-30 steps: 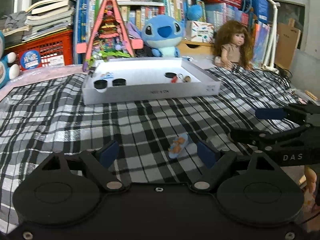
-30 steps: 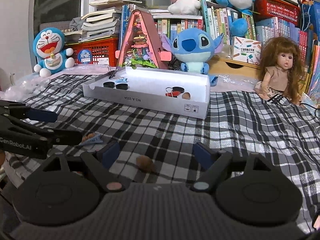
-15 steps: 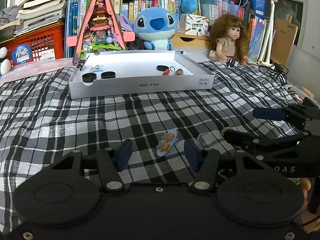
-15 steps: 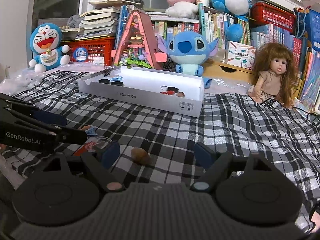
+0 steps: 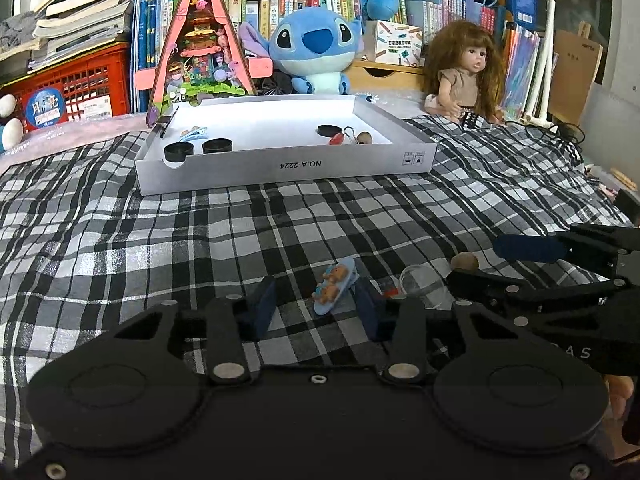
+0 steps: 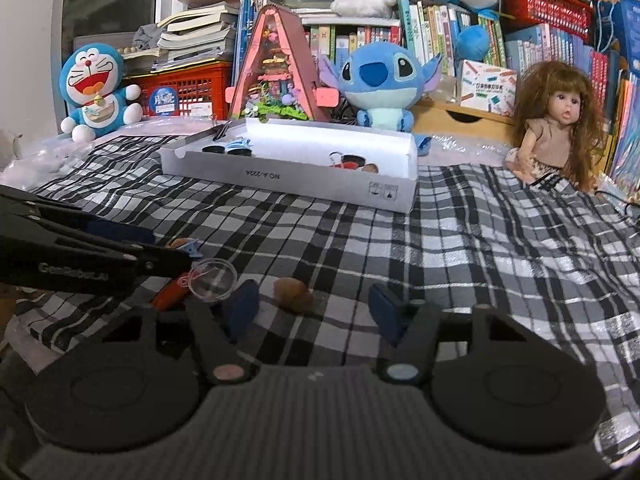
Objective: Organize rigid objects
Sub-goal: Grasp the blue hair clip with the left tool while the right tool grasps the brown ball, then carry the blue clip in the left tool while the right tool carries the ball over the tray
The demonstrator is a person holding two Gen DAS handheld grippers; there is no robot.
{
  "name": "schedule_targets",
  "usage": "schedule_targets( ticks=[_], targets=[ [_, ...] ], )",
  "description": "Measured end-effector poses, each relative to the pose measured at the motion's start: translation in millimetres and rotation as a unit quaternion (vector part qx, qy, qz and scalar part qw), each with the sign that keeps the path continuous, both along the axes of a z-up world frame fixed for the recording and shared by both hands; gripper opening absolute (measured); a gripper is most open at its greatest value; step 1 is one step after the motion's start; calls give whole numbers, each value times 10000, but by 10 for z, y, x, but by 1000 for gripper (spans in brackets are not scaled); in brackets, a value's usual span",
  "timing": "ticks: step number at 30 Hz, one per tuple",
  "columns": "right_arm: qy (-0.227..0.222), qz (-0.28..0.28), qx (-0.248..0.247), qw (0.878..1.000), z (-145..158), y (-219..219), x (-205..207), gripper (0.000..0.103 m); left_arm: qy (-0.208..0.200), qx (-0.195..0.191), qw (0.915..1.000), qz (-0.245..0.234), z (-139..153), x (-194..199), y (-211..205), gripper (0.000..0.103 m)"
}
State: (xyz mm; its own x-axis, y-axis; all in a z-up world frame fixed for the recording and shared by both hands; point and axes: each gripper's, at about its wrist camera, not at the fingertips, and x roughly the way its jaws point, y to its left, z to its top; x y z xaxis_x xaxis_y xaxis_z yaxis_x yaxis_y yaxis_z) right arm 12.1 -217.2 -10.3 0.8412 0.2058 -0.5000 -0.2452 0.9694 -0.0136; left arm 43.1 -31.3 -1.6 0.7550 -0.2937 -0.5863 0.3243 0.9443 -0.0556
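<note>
The left gripper (image 5: 316, 304) has its jaws apart, one on each side of a small blue clip with orange figures (image 5: 333, 285) that lies on the checked cloth (image 5: 200, 248); the clip is between the blue pads but neither pad seems to touch it yet. The right gripper (image 6: 314, 306) also has its jaws apart, around a small brown nut-like piece (image 6: 293, 293) that lies nearer its left pad than its right.

To do this step well, the left jaws should probably centre on the clip's long body and close gently, since it looks flat, light and likely to skate on the cloth. The right jaws would do better shifted a little left, so the round brown piece sits mid-gap and does not squirt out as they close. The two grippers are near each other, so one should lift clear before the other swings toward the box.

Just left of the right gripper lie a clear round dome (image 6: 212, 280) and an orange-red piece (image 6: 170, 295) partly under the left gripper's arm; what that piece is, I cannot tell.

Far across the cloth stands the white box (image 5: 280, 168), open at the top. At its left end are two black round caps (image 5: 196, 149) and a blue clip (image 5: 193, 133); at its right end are a black cap (image 5: 328, 131), a red piece (image 5: 337, 139) with a wire loop, and a brown piece (image 5: 364, 137). The middle of the box floor is bare. Likes appear grouped, so the blue clip probably belongs left and the brown piece right.
</note>
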Motion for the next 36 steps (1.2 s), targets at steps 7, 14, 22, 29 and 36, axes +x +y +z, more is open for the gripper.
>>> schedule_targets(
  ticks=[7, 14, 22, 29, 36],
  targets=[
    [59, 52, 80, 9999, -8, 42, -1, 38, -13, 16, 10000, -50, 13, -17, -9, 13],
    [6, 167, 157, 9997, 56, 62, 2, 26, -121, -6, 9999, -120, 122, -12, -13, 13],
    [20, 53, 302, 9995, 190, 26, 147, 26, -231, -108, 9997, 63, 324, 169, 50, 13],
    [67, -116, 406, 9991, 354, -12, 373, 26, -237, -206, 9991, 285, 497, 464, 146, 13],
    [135, -279, 576, 9979, 525, -85, 668, 26, -134, -440, 9975, 532, 649, 844, 311, 13]
  ],
)
